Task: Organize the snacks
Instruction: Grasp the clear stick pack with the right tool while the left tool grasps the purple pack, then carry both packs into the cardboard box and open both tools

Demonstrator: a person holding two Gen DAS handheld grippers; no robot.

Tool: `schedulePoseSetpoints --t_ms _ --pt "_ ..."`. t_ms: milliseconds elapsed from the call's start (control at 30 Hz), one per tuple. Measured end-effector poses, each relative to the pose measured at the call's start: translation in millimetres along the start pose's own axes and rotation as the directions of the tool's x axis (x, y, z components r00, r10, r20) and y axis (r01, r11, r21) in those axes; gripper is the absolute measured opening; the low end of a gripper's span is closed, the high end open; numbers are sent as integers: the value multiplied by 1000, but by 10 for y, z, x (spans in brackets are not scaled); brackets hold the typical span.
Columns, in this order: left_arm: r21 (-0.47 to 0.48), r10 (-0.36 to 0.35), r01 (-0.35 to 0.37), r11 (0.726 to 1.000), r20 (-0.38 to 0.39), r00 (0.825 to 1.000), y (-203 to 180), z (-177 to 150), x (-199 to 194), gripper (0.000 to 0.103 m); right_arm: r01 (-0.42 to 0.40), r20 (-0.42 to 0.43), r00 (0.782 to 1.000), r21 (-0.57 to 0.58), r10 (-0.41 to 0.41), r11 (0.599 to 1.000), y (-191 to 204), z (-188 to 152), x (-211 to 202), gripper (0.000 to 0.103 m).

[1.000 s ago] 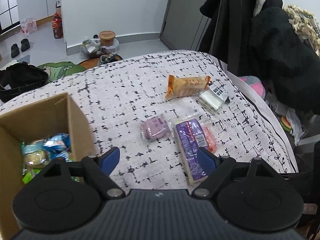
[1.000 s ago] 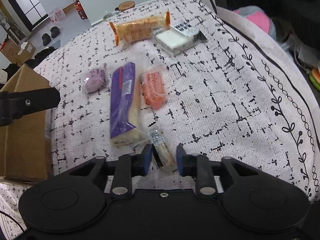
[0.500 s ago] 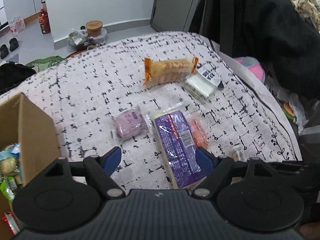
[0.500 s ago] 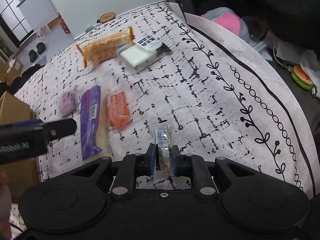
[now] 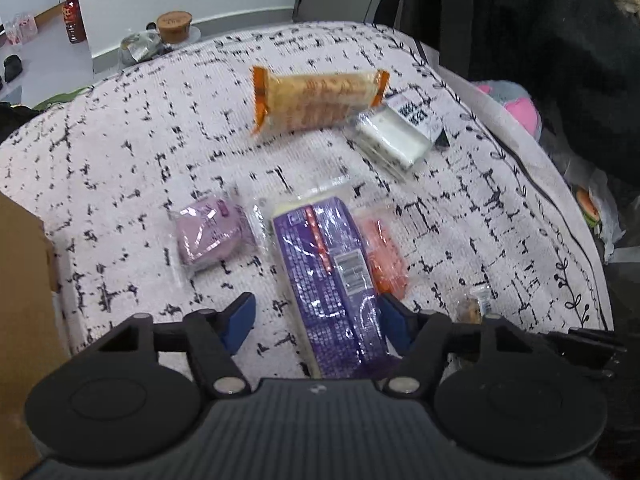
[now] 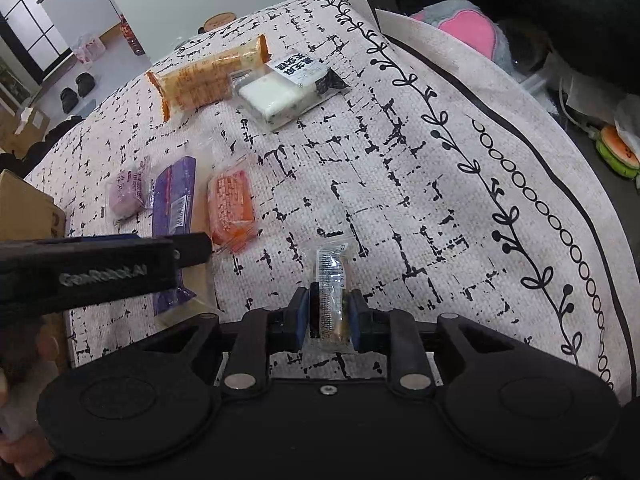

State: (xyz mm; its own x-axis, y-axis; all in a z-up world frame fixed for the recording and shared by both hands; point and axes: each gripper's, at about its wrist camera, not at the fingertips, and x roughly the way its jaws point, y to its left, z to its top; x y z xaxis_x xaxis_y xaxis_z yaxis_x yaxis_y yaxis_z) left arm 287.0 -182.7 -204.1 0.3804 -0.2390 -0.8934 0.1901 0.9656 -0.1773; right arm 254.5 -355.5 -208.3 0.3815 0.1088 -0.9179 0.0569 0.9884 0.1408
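Observation:
My left gripper (image 5: pixel 318 320) is open, its jaws on either side of the near end of a long purple snack pack (image 5: pixel 328 272) lying on the patterned tablecloth (image 5: pixel 120 160). My right gripper (image 6: pixel 330 314) is shut on a small clear-wrapped snack (image 6: pixel 332 280) held just above the cloth. A pink-purple pack (image 5: pixel 208 236), an orange-red pack (image 5: pixel 384 256), a long orange cracker pack (image 5: pixel 316 100) and a white pack (image 5: pixel 390 138) lie on the cloth. The left gripper shows in the right wrist view (image 6: pixel 188 246), beside the purple pack (image 6: pixel 174 200).
A cardboard box (image 5: pixel 20 280) stands at the left edge of the table, also in the right wrist view (image 6: pixel 28 208). Dark coats (image 5: pixel 520 20) hang behind the table at right. A pink plush (image 6: pixel 468 28) lies beyond the right edge. Bottles and jars stand on the floor behind.
My left gripper has moved right from the box to straddle the purple pack. My right gripper has closed on the small clear-wrapped snack and lifted it to the right.

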Motion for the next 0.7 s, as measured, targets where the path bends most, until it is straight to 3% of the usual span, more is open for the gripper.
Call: schedulePoseSetpoints --t_ms 100,167,267,433,700 --pt "17 16 -16 1000 1 1000 -25 -38 11 59 2 1 1000 -1 -2 1000 0 -6 15 23" --pt "25 19 -19 1000 0 1000 -44 -62 8 43 15 7 1000 -14 -15 1000 28 -8 19 20" --pt "47 34 -34 998 0 999 -65 -91 -35 33 8 15 1000 3 -8 1000 40 7 -3 19" --pt "22 10 -10 1000 2 1000 -3 -146 -144 30 14 29 999 16 -14 1000 66 2 -68 19" --pt "4 1 -1 1000 74 997 116 -163 -468 29 5 85 996 7 -5 1000 234 -12 -256 19"
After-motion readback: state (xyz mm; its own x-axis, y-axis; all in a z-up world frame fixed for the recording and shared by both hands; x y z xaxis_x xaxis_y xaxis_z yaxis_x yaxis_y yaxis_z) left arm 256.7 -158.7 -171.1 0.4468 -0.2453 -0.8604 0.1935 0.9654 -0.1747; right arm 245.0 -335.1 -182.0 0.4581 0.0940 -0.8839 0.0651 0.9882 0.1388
